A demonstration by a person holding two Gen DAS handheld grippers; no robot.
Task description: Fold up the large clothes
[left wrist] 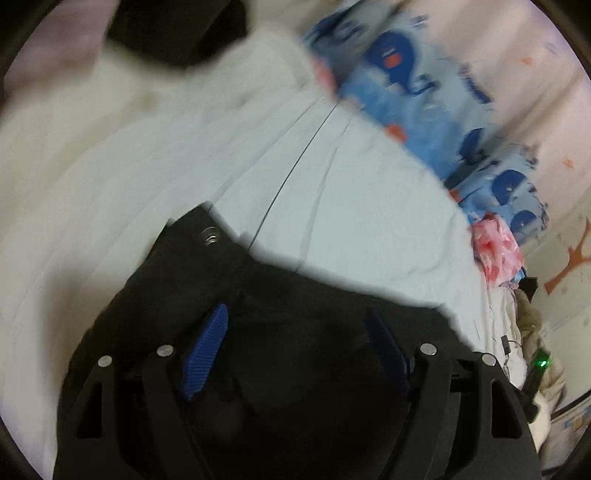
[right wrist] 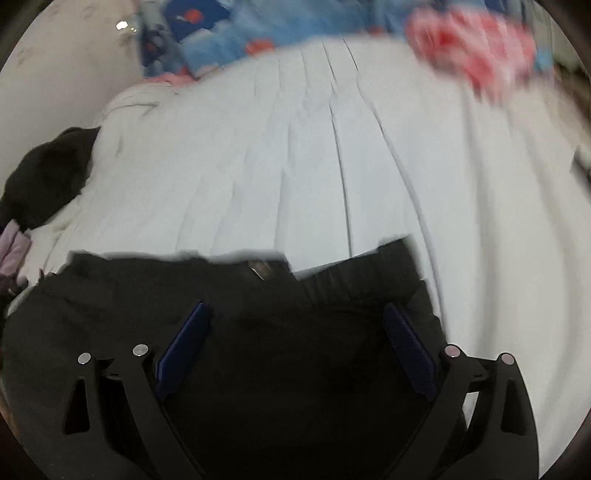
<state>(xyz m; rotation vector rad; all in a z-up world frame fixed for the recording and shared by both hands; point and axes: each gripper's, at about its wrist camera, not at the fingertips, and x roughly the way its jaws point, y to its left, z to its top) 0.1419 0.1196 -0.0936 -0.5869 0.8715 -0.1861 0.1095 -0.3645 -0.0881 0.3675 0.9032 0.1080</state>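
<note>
Black garment [right wrist: 240, 317] lay on the white bedsheet [right wrist: 295, 166], both grippers over it.
Left gripper [left wrist: 299, 332] and right gripper [right wrist: 295, 325] had jaws spread wide, holding nothing. Beyond the sheet: blue patterned blanket [left wrist: 406, 74], pink bag [left wrist: 496, 254].

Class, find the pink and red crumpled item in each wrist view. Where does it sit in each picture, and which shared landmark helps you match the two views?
Left wrist view: the pink and red crumpled item sits at the right edge, just below the blue patterned blanket.
Right wrist view: it sits top right, blurred, beside the same blanket.
Shared landmark: the long creases in the white sheet.
</note>
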